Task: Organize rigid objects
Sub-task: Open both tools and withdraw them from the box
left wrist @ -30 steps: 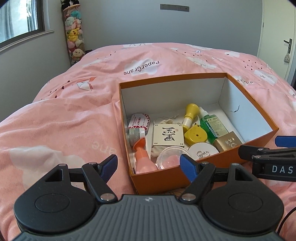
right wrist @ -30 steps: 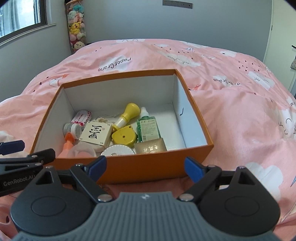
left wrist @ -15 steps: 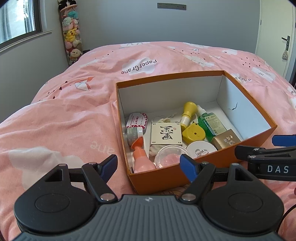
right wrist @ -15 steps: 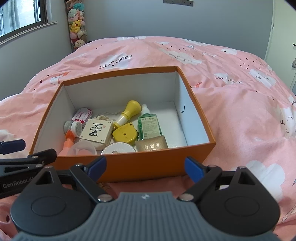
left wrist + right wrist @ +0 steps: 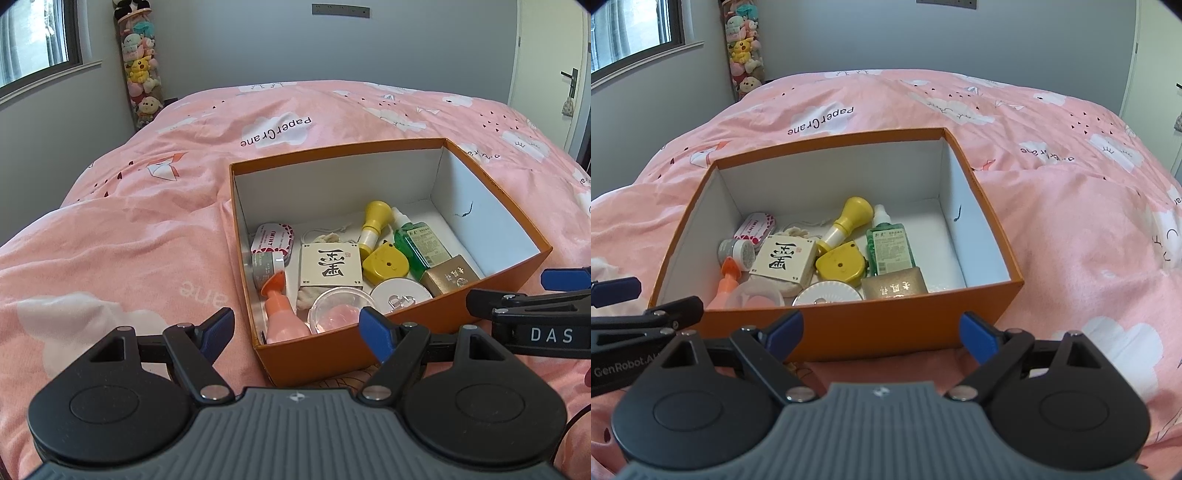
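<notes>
The orange box (image 5: 871, 325) of small items, among them a green bottle (image 5: 888, 249) and a yellow case (image 5: 842, 264), sits on the pink bedspread (image 5: 1071, 229) just ahead of both grippers. The right gripper (image 5: 882, 332) and the left gripper (image 5: 299, 328) hover before its near wall, jaws spread wide, grasping nothing.

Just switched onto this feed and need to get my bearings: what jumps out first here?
An open orange box sits on a pink bedspread, its near half crowded with small toiletries while the far half is bare. A white box with a bold black character lies mid-pile beside a yellow case. The left gripper and right gripper hover open before the near wall.
</notes>
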Available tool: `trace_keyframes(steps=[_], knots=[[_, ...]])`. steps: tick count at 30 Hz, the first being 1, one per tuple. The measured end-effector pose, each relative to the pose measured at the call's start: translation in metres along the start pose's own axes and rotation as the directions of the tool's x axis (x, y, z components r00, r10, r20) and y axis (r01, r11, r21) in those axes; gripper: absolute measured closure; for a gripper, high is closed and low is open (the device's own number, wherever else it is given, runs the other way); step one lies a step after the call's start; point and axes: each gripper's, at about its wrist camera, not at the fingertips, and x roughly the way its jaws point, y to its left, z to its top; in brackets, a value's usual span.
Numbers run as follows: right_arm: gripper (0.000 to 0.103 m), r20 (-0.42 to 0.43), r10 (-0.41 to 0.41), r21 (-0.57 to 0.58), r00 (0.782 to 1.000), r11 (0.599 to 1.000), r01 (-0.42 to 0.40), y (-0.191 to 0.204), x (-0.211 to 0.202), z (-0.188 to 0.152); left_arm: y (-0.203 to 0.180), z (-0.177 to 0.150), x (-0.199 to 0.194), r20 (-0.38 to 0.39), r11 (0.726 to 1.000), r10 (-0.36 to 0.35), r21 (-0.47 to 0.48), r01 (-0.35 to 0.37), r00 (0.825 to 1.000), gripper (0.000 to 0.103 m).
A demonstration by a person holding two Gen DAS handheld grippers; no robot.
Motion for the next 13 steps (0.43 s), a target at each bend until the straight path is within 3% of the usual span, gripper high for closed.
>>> trace_keyframes(steps=[13], knots=[[0.013,-0.014,0.004,0.008,1.0,1.0,-0.003,-0.001,0.0019,-0.0008,0.0017,0.0016,0.0001,-0.002,1.0,-0.006,0.001,0.006,1.0,0.008]])
